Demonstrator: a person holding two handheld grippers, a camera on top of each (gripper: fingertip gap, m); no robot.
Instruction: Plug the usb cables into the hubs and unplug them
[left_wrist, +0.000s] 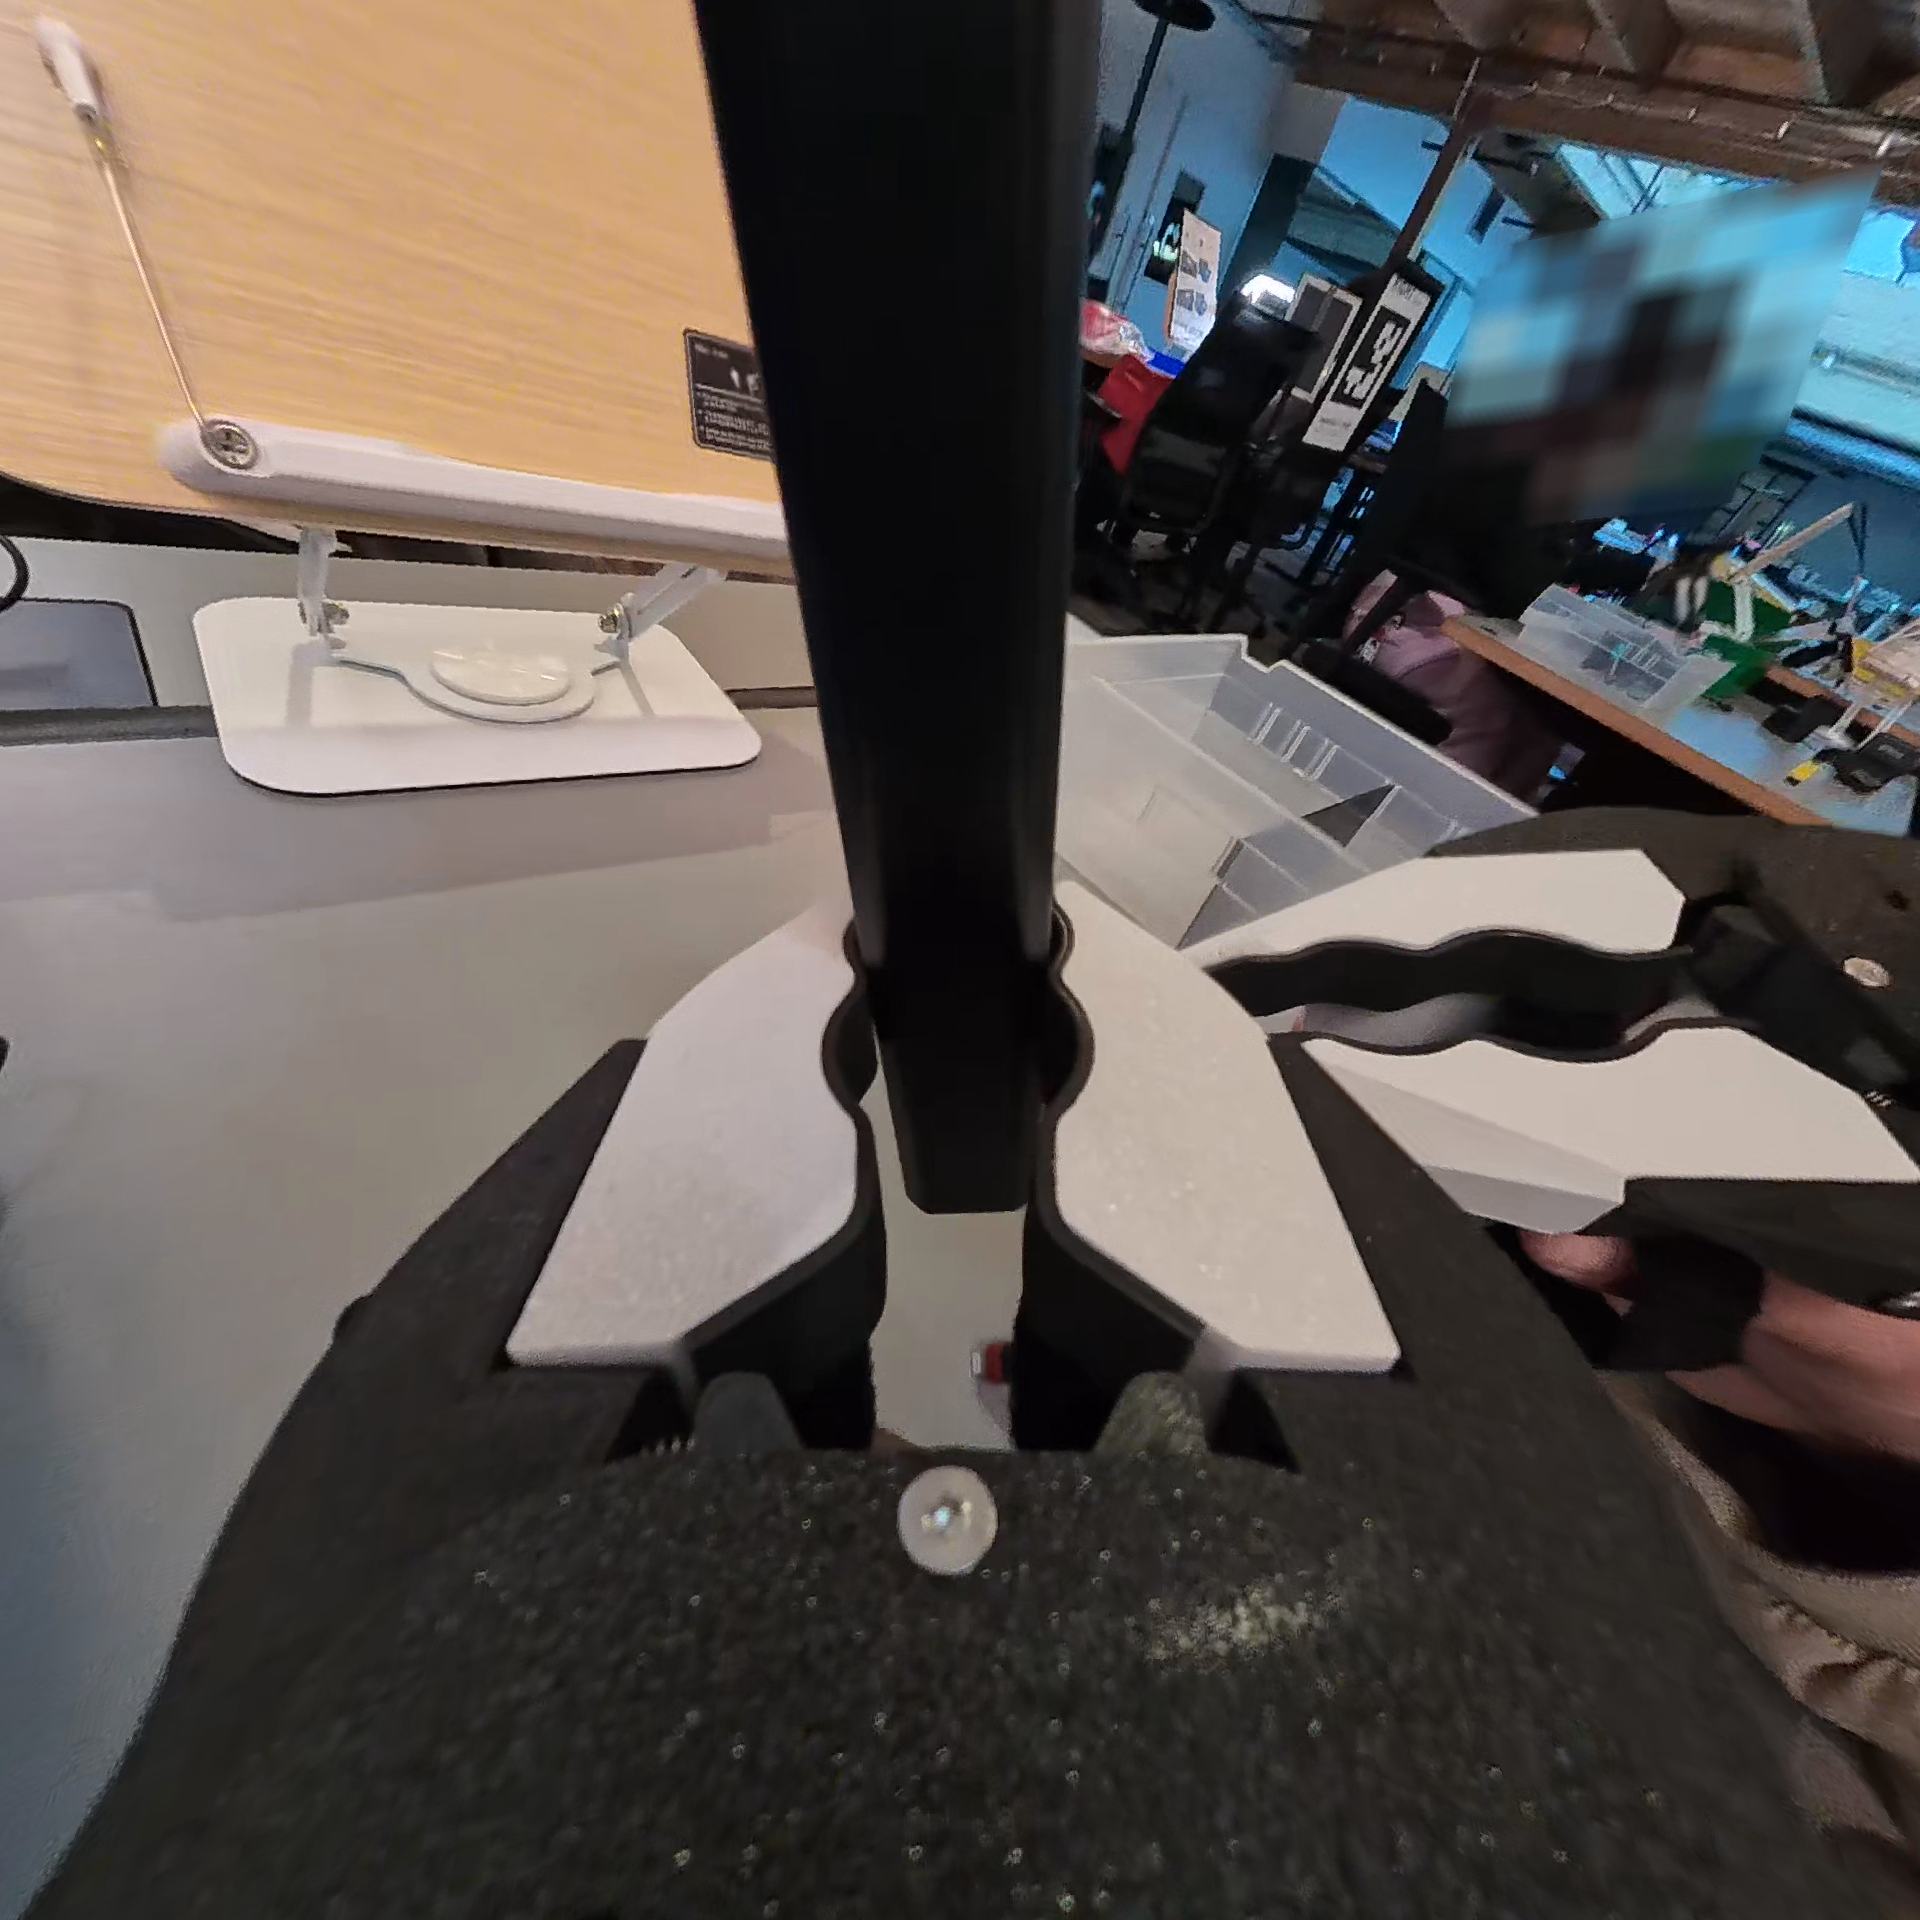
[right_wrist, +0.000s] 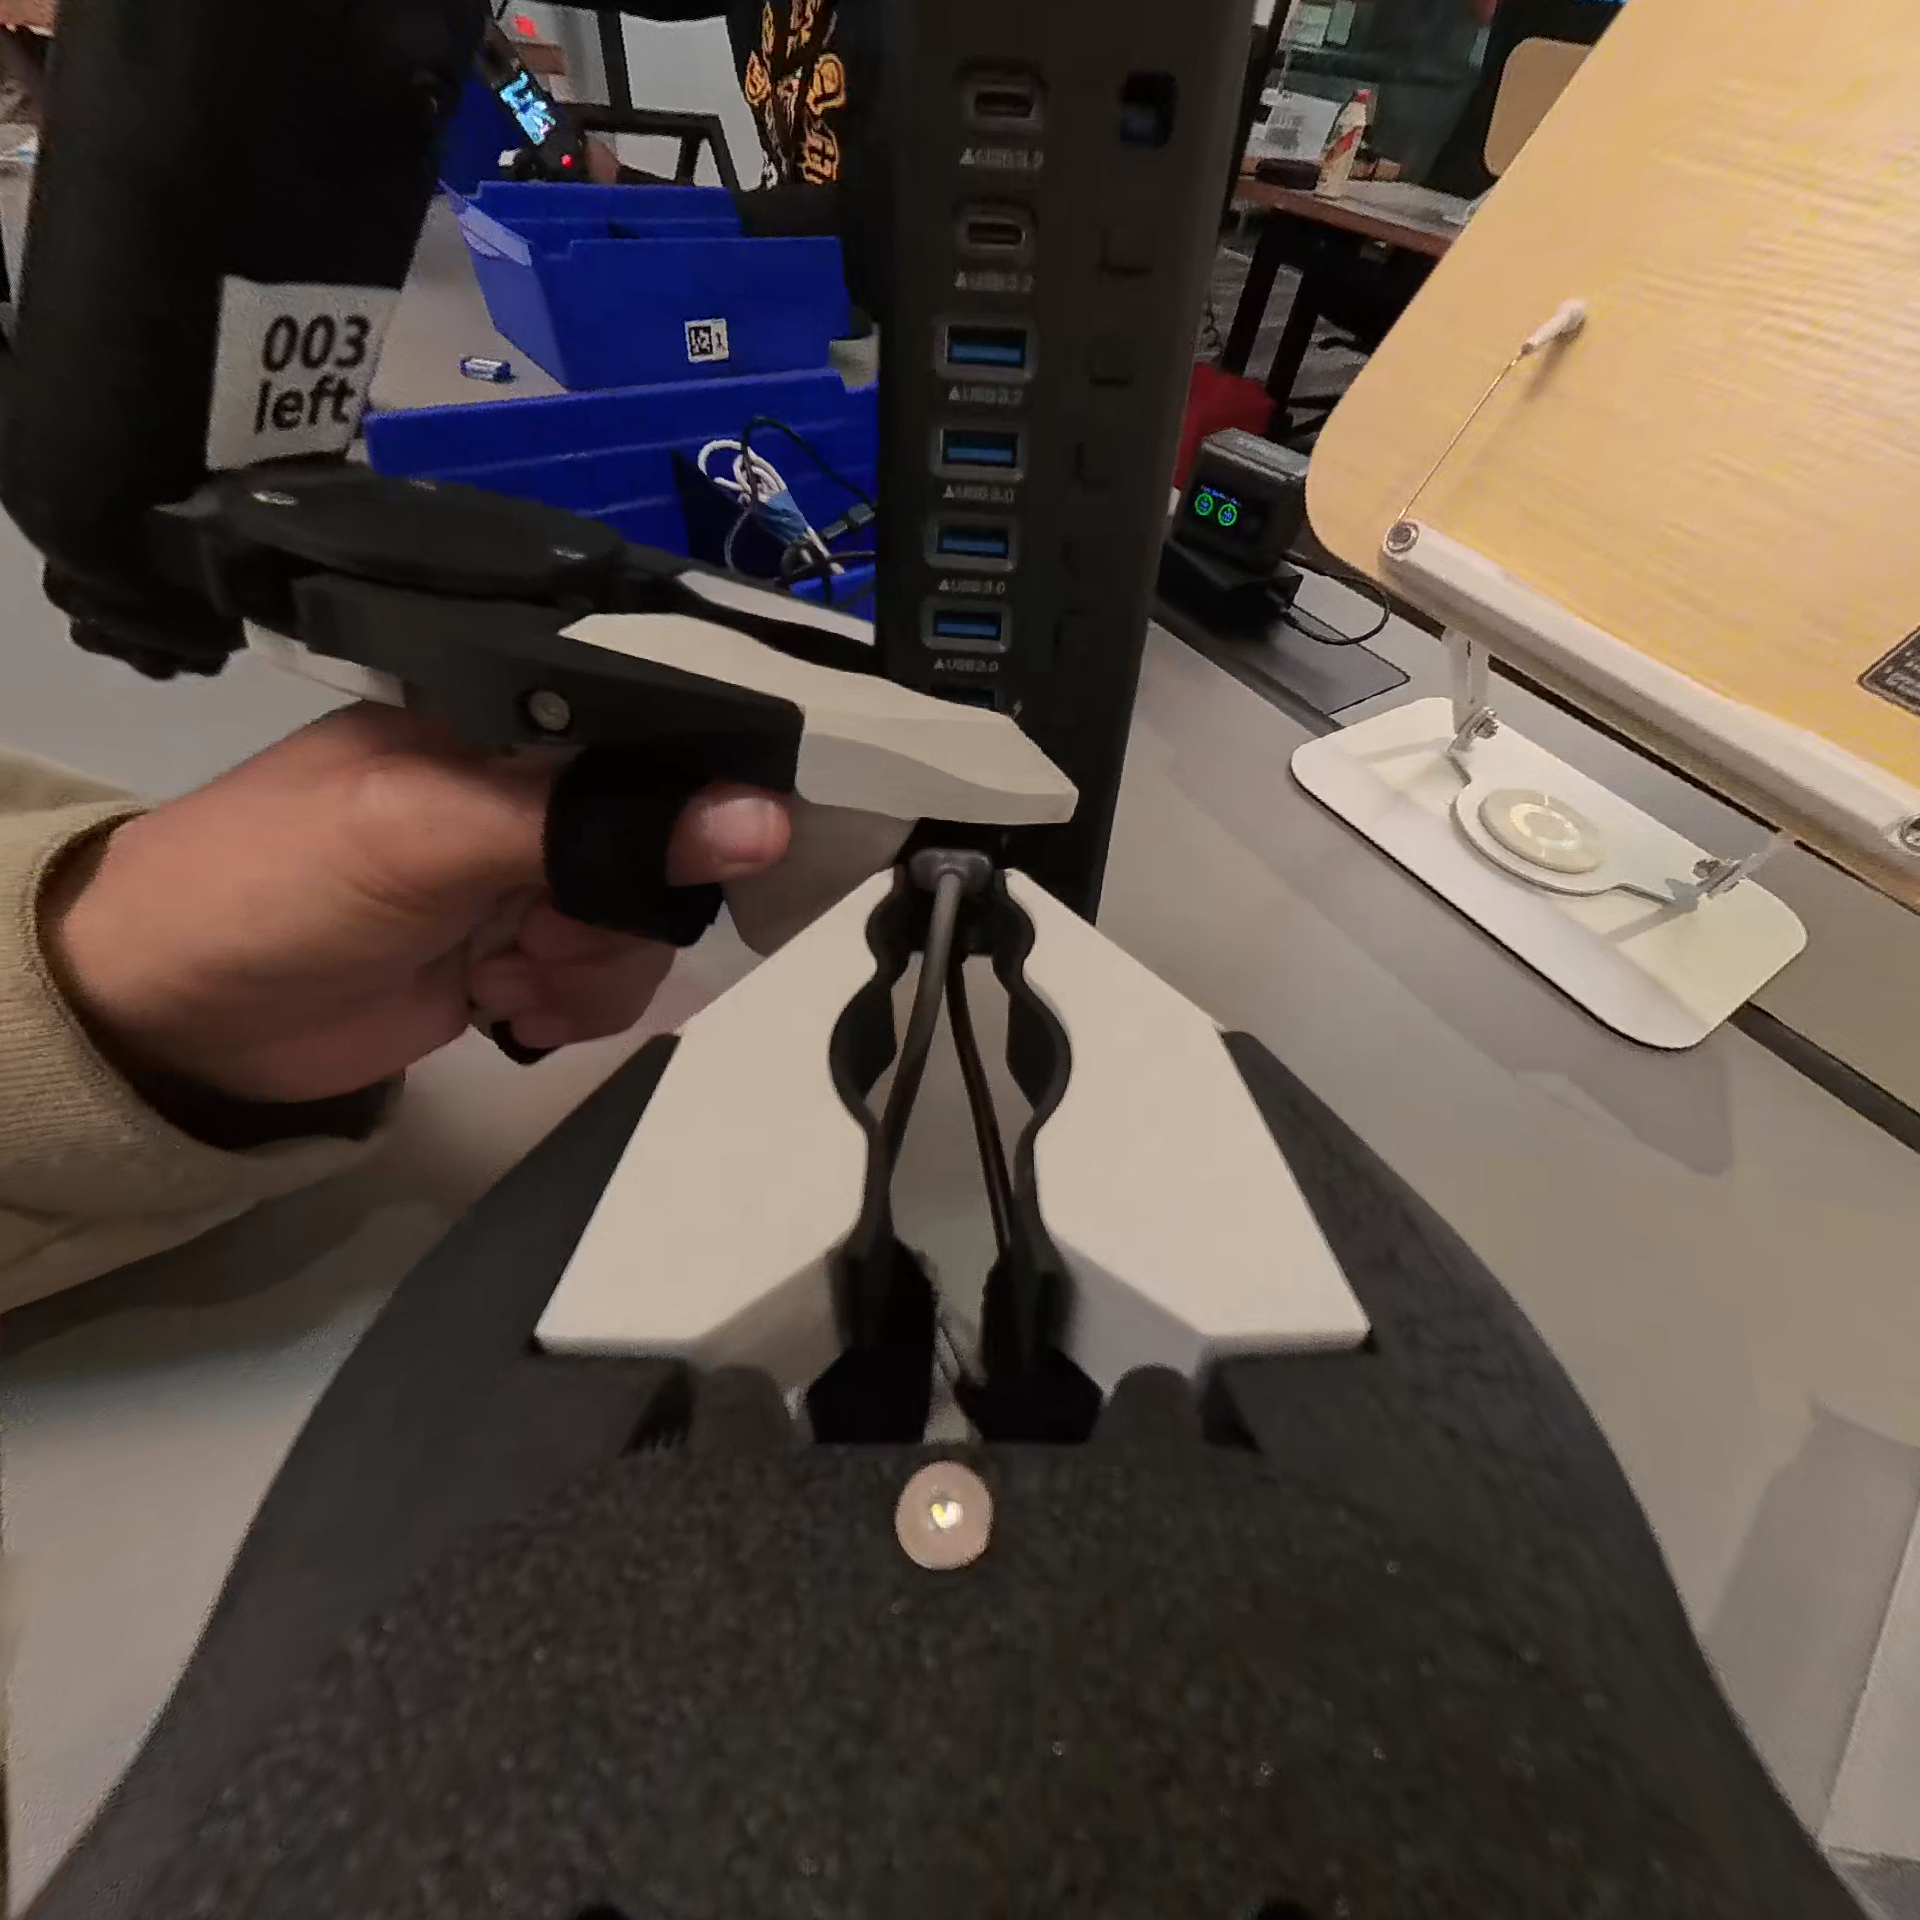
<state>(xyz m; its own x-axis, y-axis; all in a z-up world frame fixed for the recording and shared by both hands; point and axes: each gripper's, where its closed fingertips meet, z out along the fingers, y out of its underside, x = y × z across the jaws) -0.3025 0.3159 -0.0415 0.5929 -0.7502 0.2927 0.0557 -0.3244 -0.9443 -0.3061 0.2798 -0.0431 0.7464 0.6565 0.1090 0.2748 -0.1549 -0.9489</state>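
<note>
We see a smooth pale grey bench (left_wrist: 312, 1039) carrying everything. The black USB hub (left_wrist: 914, 520), a tall tower, stands upright on it, and the left gripper (left_wrist: 956, 1039) has its white fingers (left_wrist: 717, 1122) closed against the hub's two sides near its lower end. In the right wrist view the hub's face shows a column of ports, blue ones below two small oval ones.

The right gripper (right_wrist: 951, 904) is nearly closed at the foot of the hub, its tips pinching the grey plug of a dark cable (right_wrist: 940, 997); the cable runs back between the fingers in two strands. We cannot tell whether the plug is seated in a port.

Toward the far edge of the bench stands a wooden book stand (left_wrist: 364, 239), tilted on a white base plate (left_wrist: 468, 707), with a thin wire page holder across the board. A clear plastic bin (left_wrist: 1247, 769) sits at the bench's right edge in the left wrist view. In the right wrist view blue bins (right_wrist: 644, 281) stand behind the hub, one holding loose cables, and a small black device with green lights (right_wrist: 1231, 509) sits near the far edge.

Beyond the bench the room is a cluttered workshop with other tables, dark chairs and exposed timber beams overhead.
</note>
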